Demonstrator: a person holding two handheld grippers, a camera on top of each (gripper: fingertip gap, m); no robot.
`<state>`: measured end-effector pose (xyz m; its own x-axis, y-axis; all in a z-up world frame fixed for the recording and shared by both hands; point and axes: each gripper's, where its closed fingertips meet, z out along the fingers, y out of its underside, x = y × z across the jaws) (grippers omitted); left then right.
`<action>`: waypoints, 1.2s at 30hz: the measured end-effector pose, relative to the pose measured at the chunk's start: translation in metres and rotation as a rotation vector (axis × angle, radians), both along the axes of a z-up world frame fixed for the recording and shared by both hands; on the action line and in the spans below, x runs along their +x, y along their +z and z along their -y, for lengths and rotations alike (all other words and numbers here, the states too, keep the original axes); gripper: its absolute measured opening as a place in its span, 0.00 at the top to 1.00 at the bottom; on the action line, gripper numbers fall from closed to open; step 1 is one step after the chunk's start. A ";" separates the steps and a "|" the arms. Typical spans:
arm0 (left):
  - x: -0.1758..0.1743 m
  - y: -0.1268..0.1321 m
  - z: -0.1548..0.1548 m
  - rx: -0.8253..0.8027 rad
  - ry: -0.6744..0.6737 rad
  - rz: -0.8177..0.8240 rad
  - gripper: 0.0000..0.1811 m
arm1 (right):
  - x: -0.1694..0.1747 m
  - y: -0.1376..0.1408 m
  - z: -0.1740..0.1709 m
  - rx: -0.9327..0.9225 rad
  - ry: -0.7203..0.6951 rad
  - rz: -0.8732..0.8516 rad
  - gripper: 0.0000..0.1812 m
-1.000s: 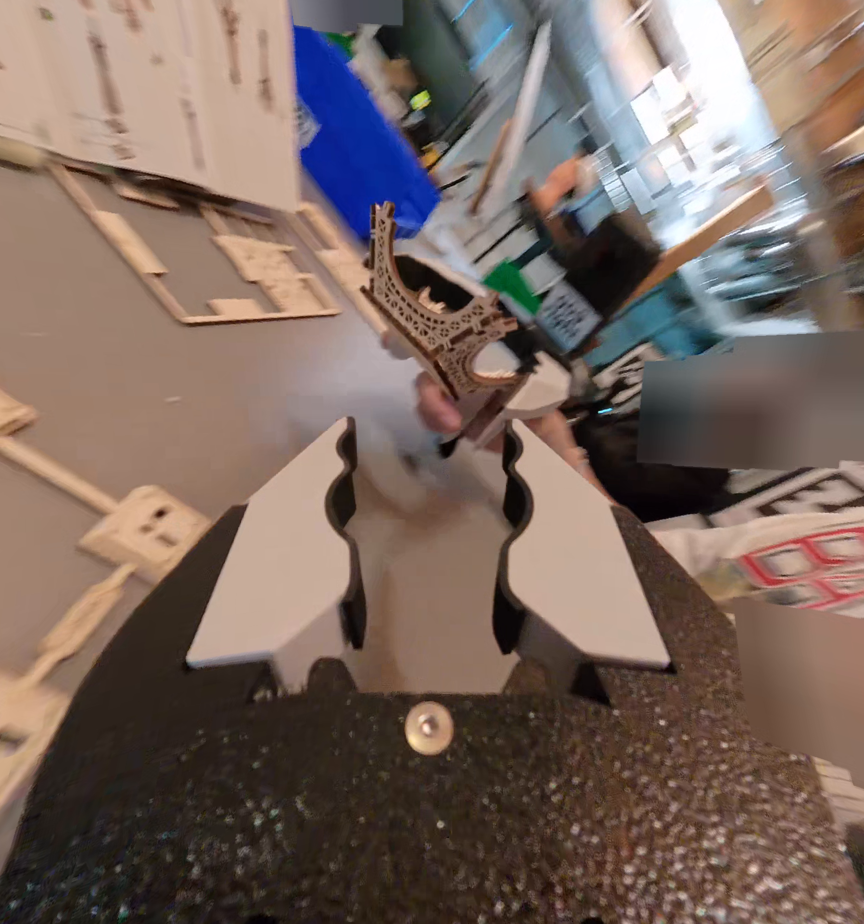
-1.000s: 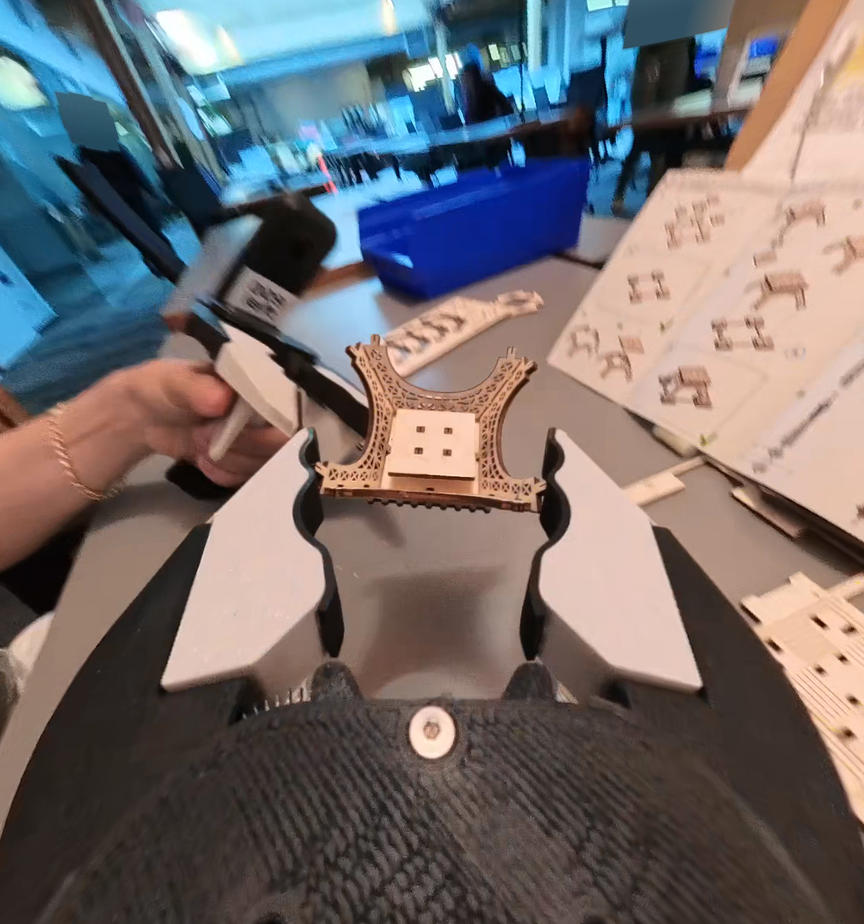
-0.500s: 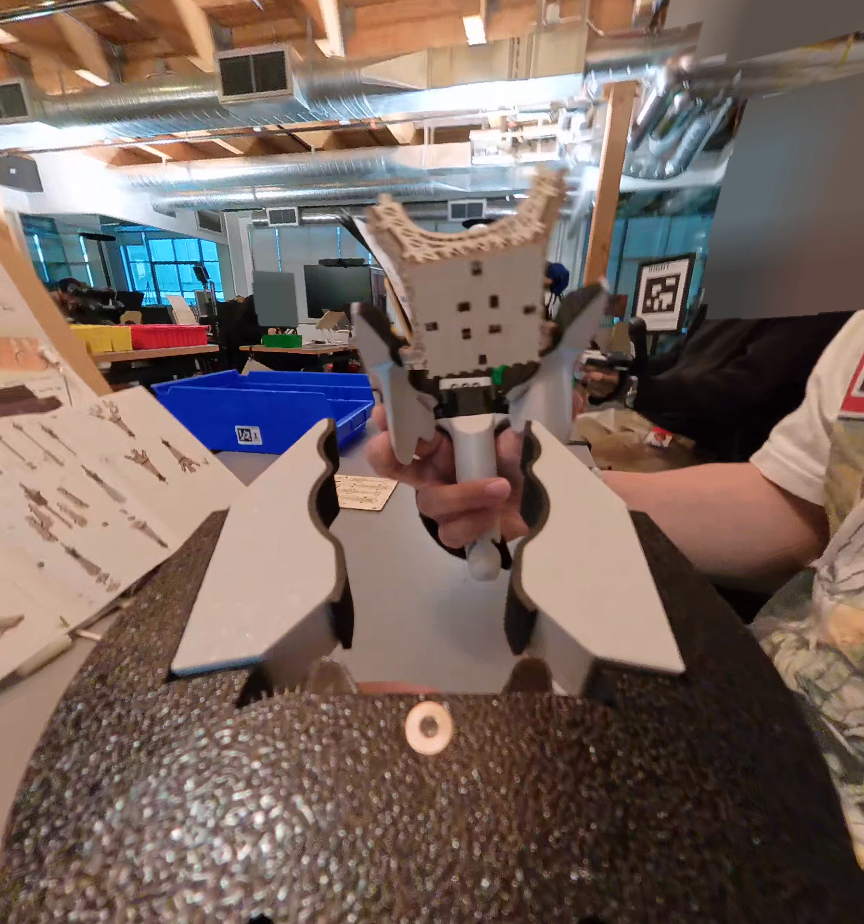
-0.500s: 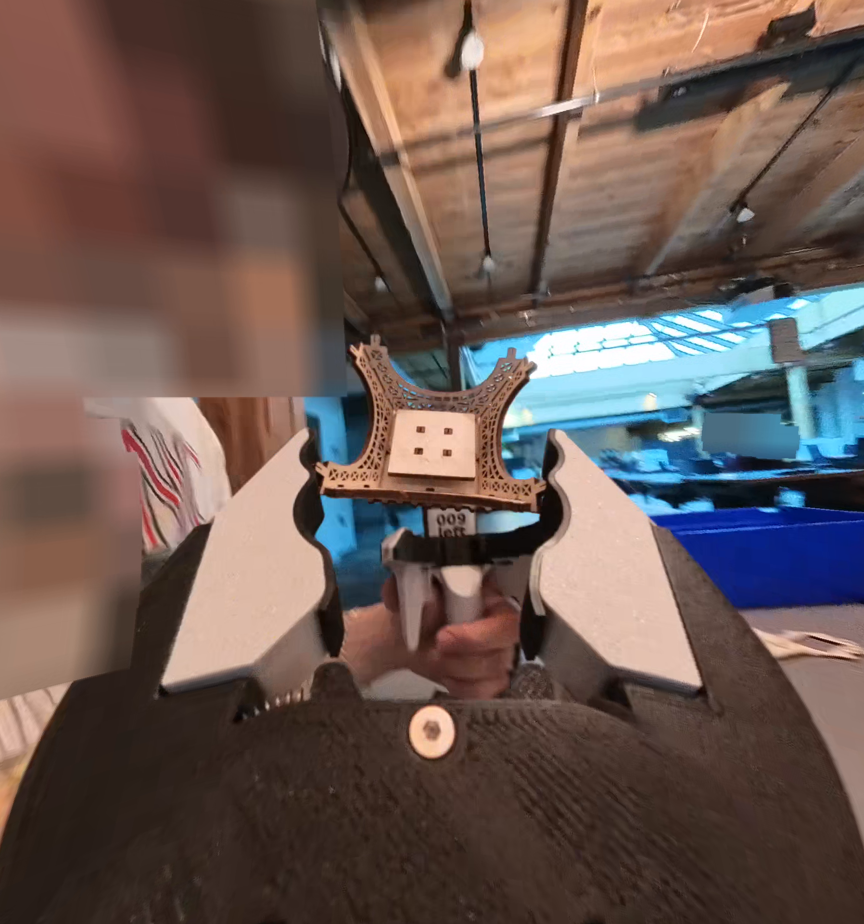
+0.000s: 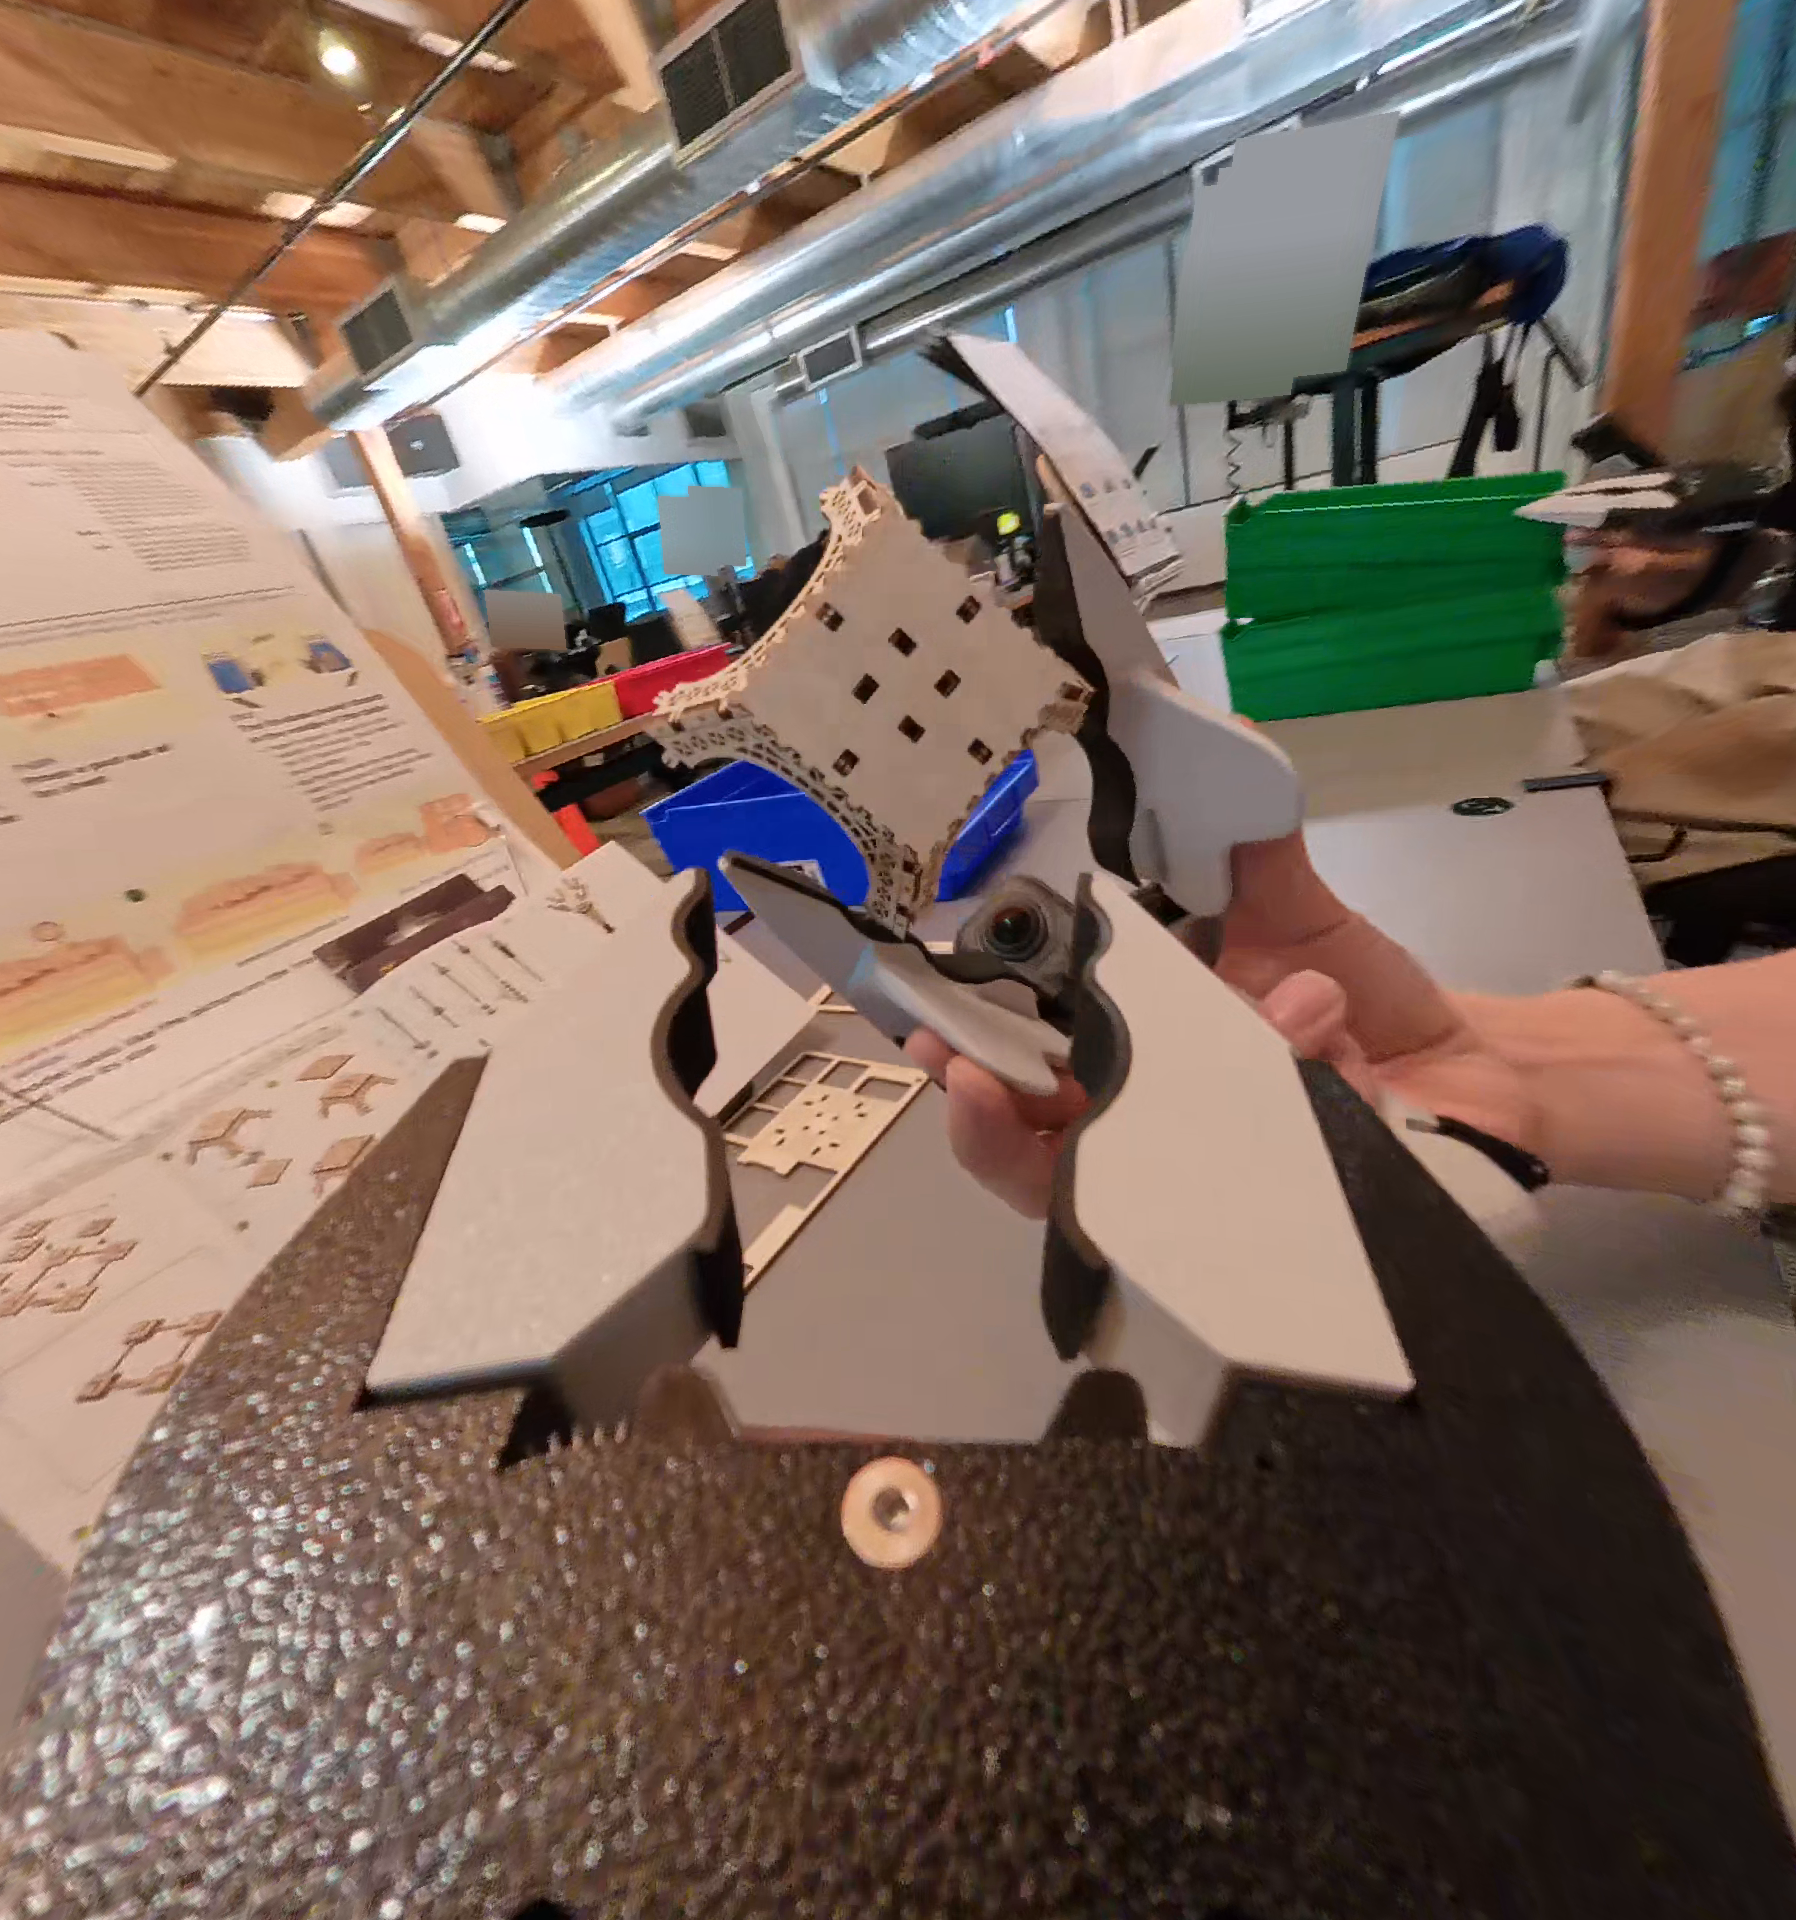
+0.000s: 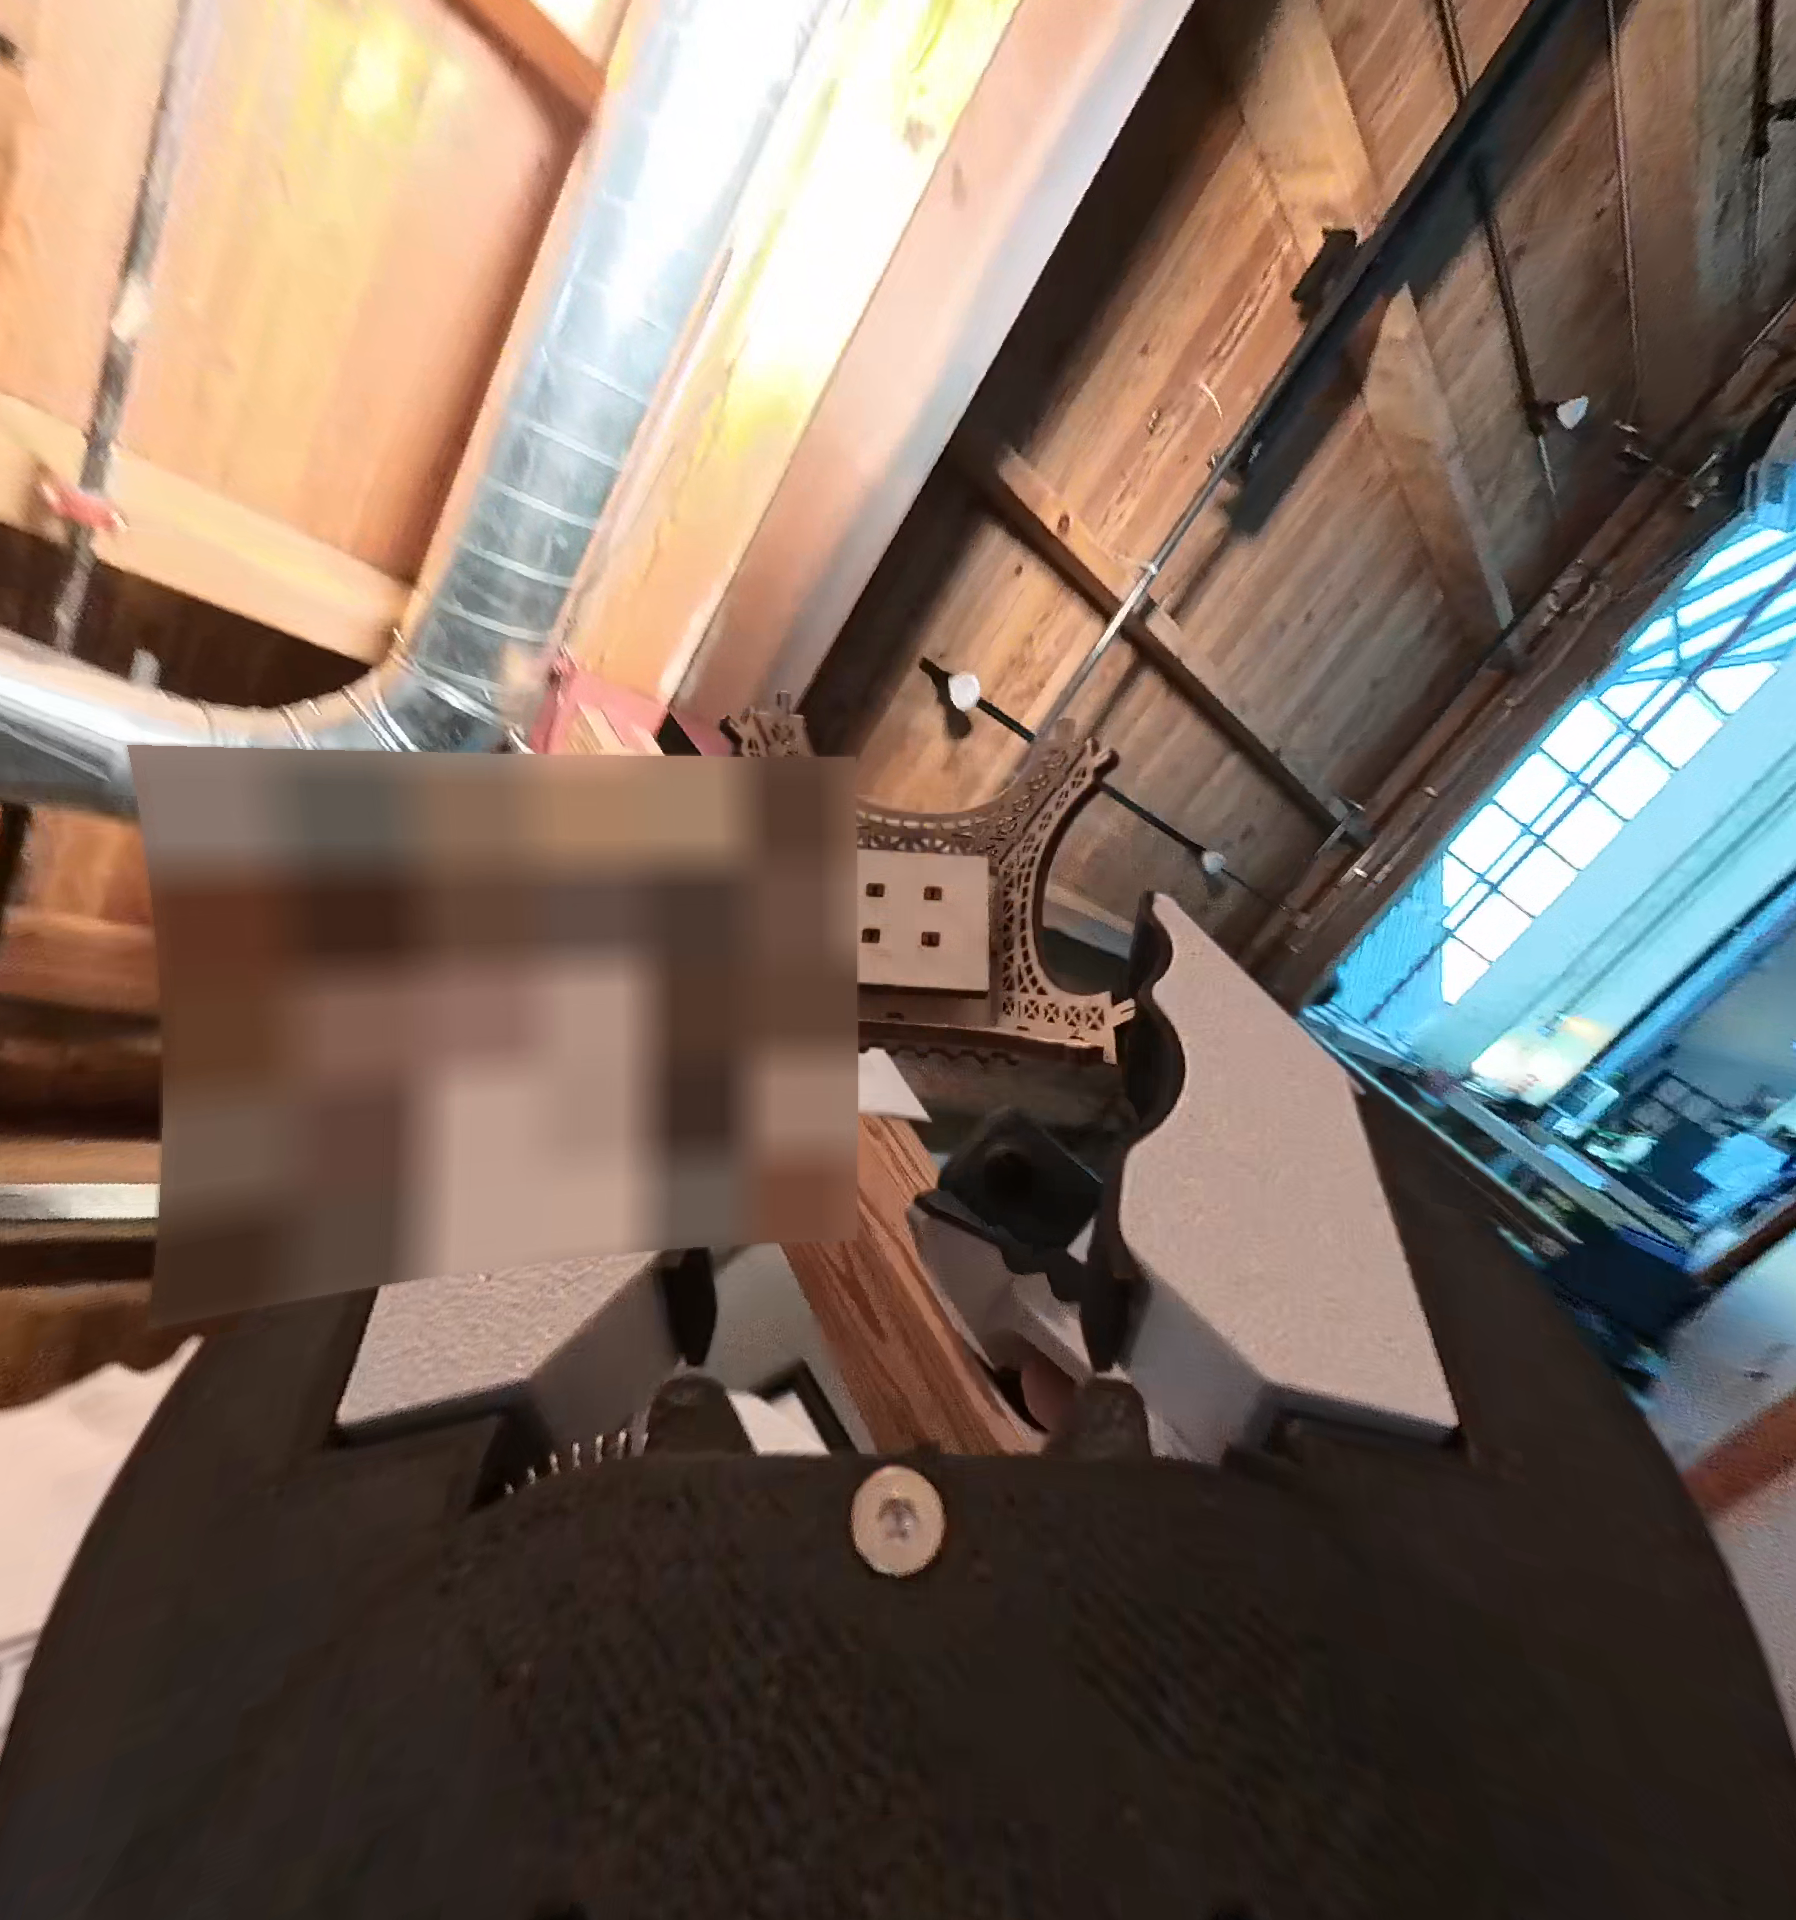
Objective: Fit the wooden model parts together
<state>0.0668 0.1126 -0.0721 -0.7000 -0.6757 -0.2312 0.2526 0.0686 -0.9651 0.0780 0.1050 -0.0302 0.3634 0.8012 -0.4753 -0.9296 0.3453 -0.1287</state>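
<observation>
My right gripper (image 6: 915, 997) is shut on a laser-cut wooden tower base (image 6: 977, 935) with lattice legs and a square plate with holes. It holds the base in the air, pointing up toward the ceiling; a mosaic patch hides its left finger. In the left wrist view the same base (image 5: 894, 717) shows its underside, tilted, between the right gripper's fingers (image 5: 1164, 748), just beyond my left gripper (image 5: 892, 904). My left gripper is open and empty, apart from the base. Part of it shows below the base in the right wrist view (image 6: 1019, 1216).
Printed instruction sheets (image 5: 146, 779) stand at the left. A punched-out wooden sheet (image 5: 821, 1112) lies on the grey table (image 5: 1476, 894). A blue bin (image 5: 759, 821) and green crates (image 5: 1393, 603) stand farther back. A person's hand (image 5: 1393, 1029) holds the right gripper.
Both grippers have swung up from the table. The right gripper, still holding the base, now points at the ceiling, and the base has turned in front of the open left gripper.
</observation>
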 end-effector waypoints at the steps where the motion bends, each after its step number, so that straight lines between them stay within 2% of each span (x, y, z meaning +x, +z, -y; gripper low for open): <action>1: 0.001 0.000 0.001 0.000 0.012 -0.009 0.64 | 0.002 0.001 0.001 0.030 0.009 -0.039 0.51; 5: -0.002 0.005 0.005 -0.088 -0.046 -0.101 0.63 | 0.010 0.000 0.001 0.098 0.041 -0.169 0.51; 11: -0.004 0.013 -0.005 -0.205 -0.102 -0.155 0.67 | 0.007 -0.001 -0.002 0.131 0.077 -0.212 0.52; 29: -0.010 0.019 -0.016 -0.178 -0.093 -0.125 0.66 | -0.022 0.024 0.003 0.243 0.199 -0.195 0.52; 36: -0.014 0.016 -0.021 -0.140 -0.108 -0.117 0.66 | -0.029 0.022 0.002 0.169 0.133 -0.130 0.52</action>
